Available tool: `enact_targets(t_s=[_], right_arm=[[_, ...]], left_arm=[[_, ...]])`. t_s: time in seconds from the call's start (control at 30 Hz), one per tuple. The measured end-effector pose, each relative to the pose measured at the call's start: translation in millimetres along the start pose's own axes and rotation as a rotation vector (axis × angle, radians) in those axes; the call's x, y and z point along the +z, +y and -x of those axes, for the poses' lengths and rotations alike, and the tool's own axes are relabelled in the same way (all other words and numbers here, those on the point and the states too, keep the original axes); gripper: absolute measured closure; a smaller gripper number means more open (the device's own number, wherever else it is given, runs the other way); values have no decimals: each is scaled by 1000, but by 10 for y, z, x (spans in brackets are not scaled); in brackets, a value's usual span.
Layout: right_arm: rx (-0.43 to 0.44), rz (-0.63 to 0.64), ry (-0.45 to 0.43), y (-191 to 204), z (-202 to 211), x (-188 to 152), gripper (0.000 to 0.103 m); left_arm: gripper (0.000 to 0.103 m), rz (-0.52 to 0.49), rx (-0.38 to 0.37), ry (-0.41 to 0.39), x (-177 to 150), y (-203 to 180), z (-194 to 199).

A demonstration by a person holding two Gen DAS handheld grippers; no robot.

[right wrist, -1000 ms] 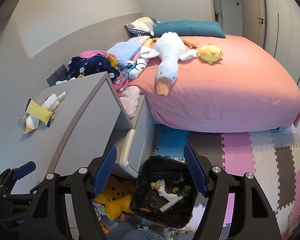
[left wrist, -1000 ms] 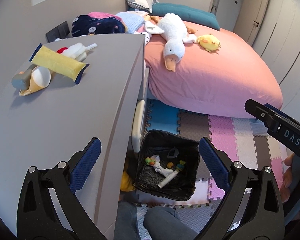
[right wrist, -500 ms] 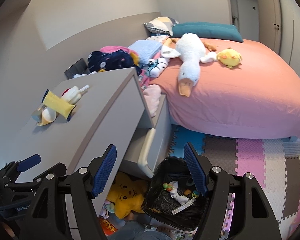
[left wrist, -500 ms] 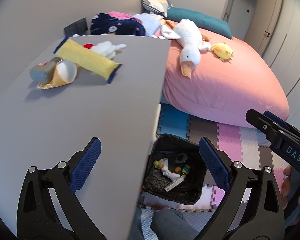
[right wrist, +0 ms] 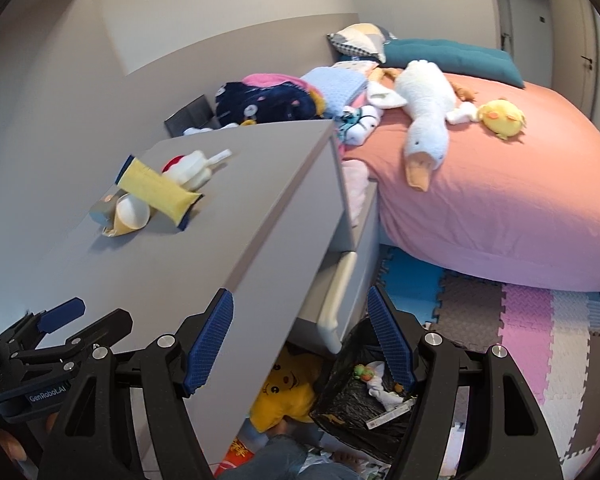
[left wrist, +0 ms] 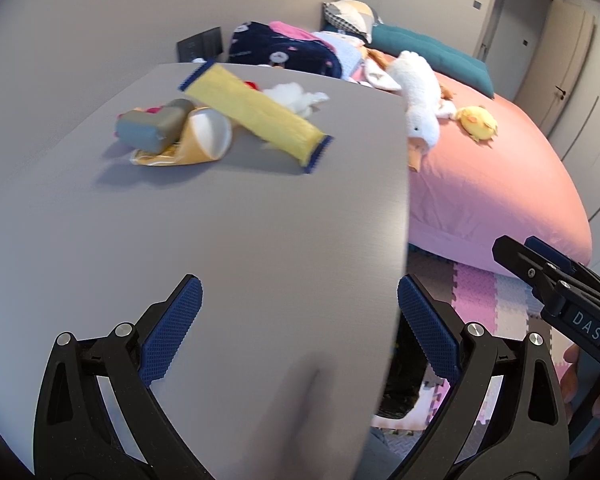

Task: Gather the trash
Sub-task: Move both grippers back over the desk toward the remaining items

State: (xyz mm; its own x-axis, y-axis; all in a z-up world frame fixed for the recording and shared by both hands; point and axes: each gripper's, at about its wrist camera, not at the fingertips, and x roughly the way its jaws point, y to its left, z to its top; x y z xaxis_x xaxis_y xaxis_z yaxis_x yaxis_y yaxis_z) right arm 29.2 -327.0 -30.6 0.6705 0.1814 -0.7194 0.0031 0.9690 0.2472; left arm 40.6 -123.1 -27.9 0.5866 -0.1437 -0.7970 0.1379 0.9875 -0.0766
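Grey desk (left wrist: 228, 240) is holding the trash (left wrist: 204, 124) at its far side, straight ahead of the left claw (left wrist: 298, 326), the nearer one; both claws, the right (right wrist: 300, 338) included, are gaping empty.

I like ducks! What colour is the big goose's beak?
Orange; the goose's beak shows best in the right wrist view.

Ahead of the tongs, five trash pieces are lying on the desktop: one yellow wrapper (left wrist: 256, 116), one paper cup (left wrist: 210, 136), one grey tube (left wrist: 152, 128), one white wad (left wrist: 296, 96), one red scrap (left wrist: 252, 85).
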Motion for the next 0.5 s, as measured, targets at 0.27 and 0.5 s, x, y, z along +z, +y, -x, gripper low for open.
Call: enact_targets(t_s=[0.27,0.5], right_arm=[[30,44,18,332,-209,92,33],[60,81,22,626,-379,230,33]], left_arm=[[8,68,29,-14,75,416,-40],[8,108,50,-16,154,721,-75]])
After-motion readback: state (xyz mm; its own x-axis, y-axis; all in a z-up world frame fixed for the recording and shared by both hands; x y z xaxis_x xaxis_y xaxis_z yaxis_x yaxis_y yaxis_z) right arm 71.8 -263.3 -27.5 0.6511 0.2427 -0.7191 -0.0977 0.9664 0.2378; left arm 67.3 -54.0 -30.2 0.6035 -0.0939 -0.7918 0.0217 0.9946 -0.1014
